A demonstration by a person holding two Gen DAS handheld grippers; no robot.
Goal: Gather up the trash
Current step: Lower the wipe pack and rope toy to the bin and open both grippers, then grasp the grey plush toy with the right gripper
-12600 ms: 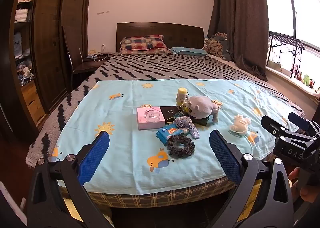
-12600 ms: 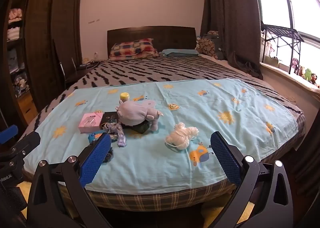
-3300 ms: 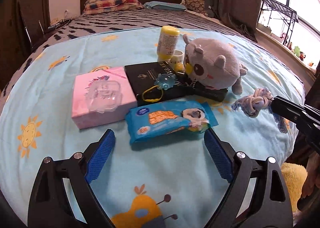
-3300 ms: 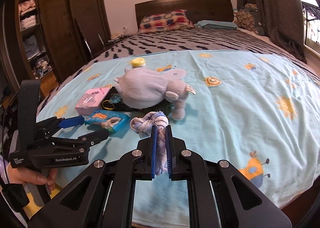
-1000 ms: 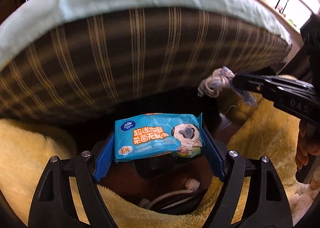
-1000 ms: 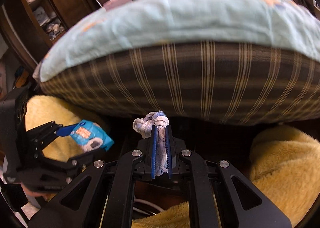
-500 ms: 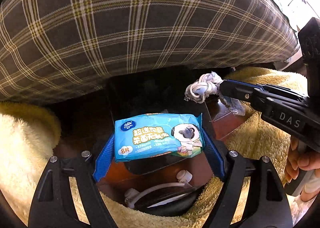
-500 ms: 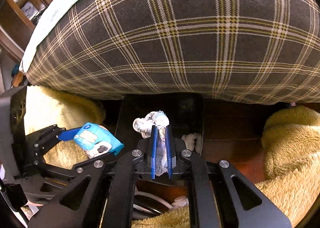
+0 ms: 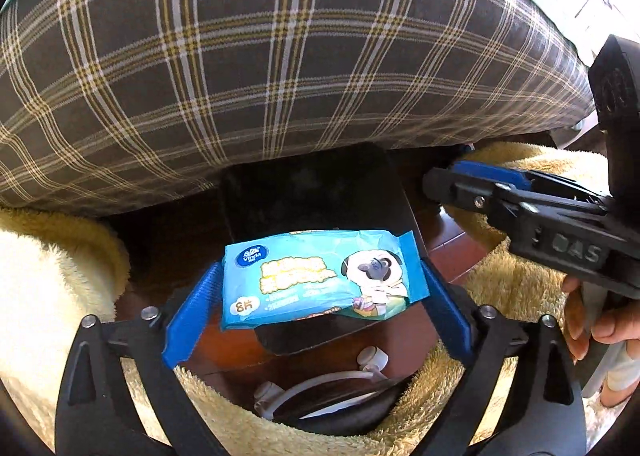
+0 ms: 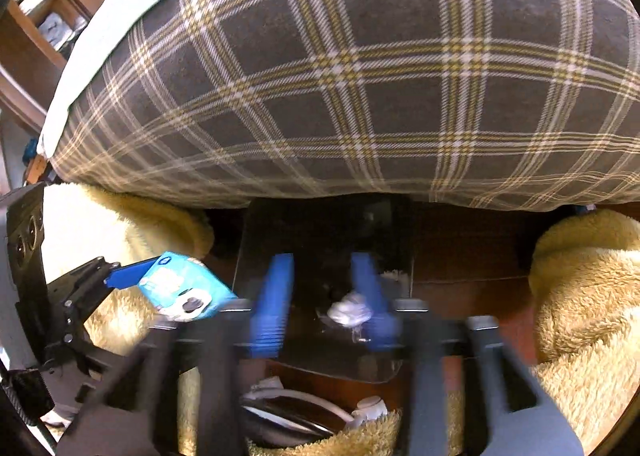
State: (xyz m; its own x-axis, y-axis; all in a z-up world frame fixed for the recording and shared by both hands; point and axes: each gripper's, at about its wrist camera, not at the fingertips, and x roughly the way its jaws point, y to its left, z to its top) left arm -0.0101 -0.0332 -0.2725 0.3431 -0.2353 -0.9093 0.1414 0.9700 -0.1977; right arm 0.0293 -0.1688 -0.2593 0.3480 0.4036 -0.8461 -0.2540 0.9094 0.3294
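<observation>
Left wrist view: the left gripper [image 9: 320, 288] has just been opening, its blue pads spread wide beside the ends of the blue wet-wipe pack [image 9: 320, 276], which hangs between them over the black trash bin [image 9: 320, 192] by the plaid mattress side [image 9: 280, 56]. The right gripper [image 10: 326, 296] has just been opening too — jaws well parted, blurred — and the white knotted cloth scrap [image 10: 348, 312] sits by its right pad, above the bin's dark opening.
</observation>
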